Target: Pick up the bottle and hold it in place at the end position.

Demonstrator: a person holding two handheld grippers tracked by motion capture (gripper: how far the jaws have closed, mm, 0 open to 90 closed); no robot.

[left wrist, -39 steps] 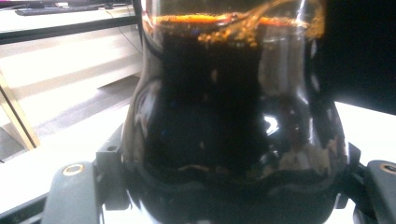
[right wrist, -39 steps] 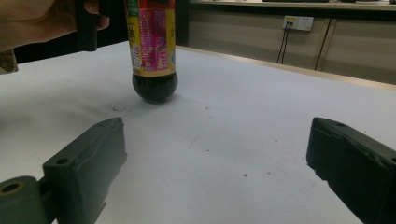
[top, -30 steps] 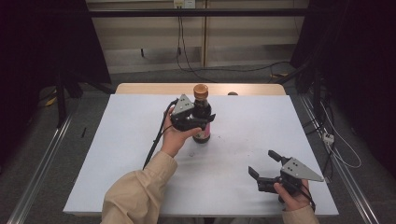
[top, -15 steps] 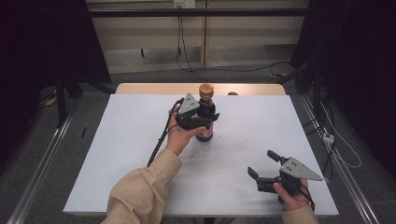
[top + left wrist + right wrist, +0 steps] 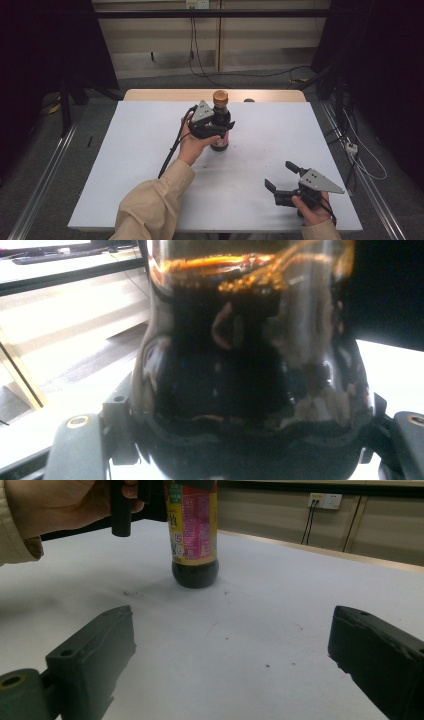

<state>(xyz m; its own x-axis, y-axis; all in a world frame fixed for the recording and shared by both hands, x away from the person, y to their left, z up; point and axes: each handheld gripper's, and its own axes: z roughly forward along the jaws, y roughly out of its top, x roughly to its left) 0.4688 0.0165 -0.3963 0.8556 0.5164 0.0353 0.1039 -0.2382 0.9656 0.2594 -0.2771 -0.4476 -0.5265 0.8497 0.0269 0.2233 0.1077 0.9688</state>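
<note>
A person at a white worktop (image 5: 150, 165) grips a dark sauce bottle with the left gripper while the right gripper rests empty.

The worktop carries one thing: a bottle (image 5: 220, 122) of dark liquid with an orange-brown cap, standing upright near the far middle. Its label, seen from the right gripper view (image 5: 194, 522), is yellow and pink with small print too blurred to read; no brand can be made out. The left gripper (image 5: 212, 131) has its jaws closed partway around the bottle's upper body, pressing on both sides of the glass. The right gripper (image 5: 281, 177) sits near the front right corner, well apart from the bottle, its jaws spread wide with nothing between them.
</note>
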